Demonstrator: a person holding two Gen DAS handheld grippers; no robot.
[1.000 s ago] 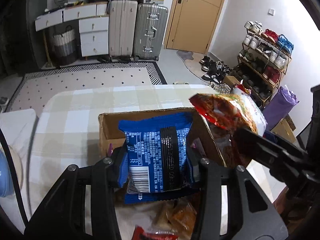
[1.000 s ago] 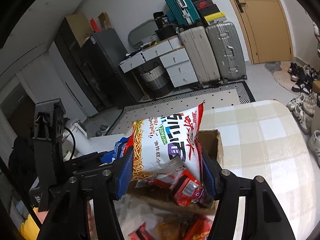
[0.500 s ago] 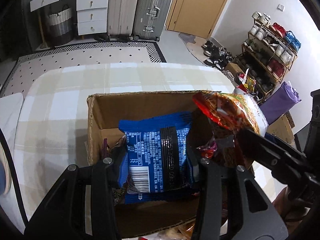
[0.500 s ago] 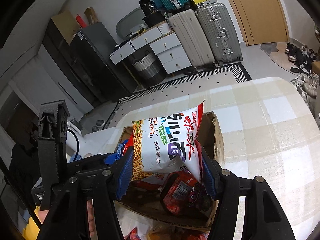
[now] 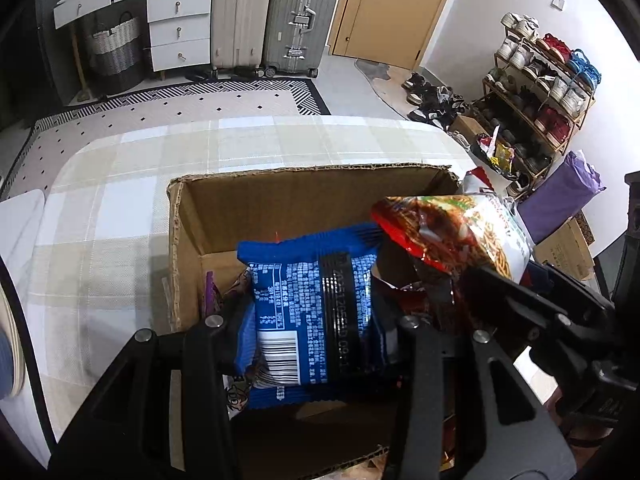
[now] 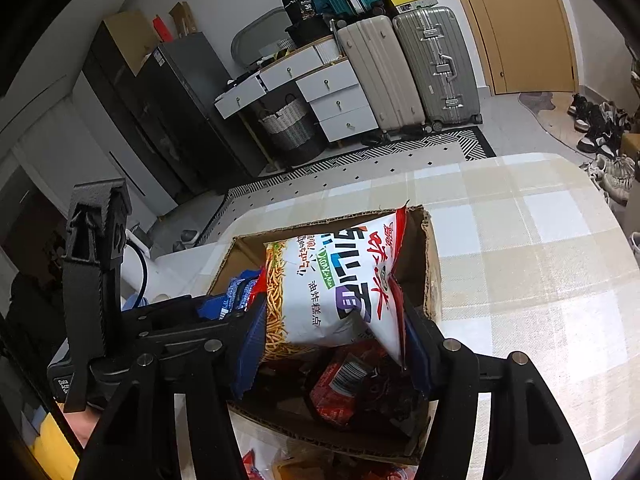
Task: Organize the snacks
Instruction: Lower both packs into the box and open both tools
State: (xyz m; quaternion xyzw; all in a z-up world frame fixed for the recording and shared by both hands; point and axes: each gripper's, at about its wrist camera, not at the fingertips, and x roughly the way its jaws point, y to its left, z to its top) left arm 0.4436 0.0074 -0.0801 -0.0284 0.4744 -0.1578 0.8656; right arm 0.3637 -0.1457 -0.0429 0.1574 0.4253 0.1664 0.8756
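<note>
Left wrist view shows your left gripper [image 5: 320, 320] pinching the blue packet [image 5: 316, 304] over the cardboard box [image 5: 280, 196], hiding its floor. Your right gripper [image 6: 332, 344] clamps the noodle snack bag [image 6: 336, 284] above the box's right side; red wrappers [image 6: 340, 384] beneath are hard to read.

one cardboard box [image 5: 304, 192], two held snack packets [image 5: 316, 300], two suitcases [image 5: 276, 16]

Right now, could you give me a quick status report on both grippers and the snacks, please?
Left hand-held gripper shut on blue snack packet. Right hand-held gripper shut on white noodle-snack bag. Both over brown cardboard box; red packets already inside.
</note>
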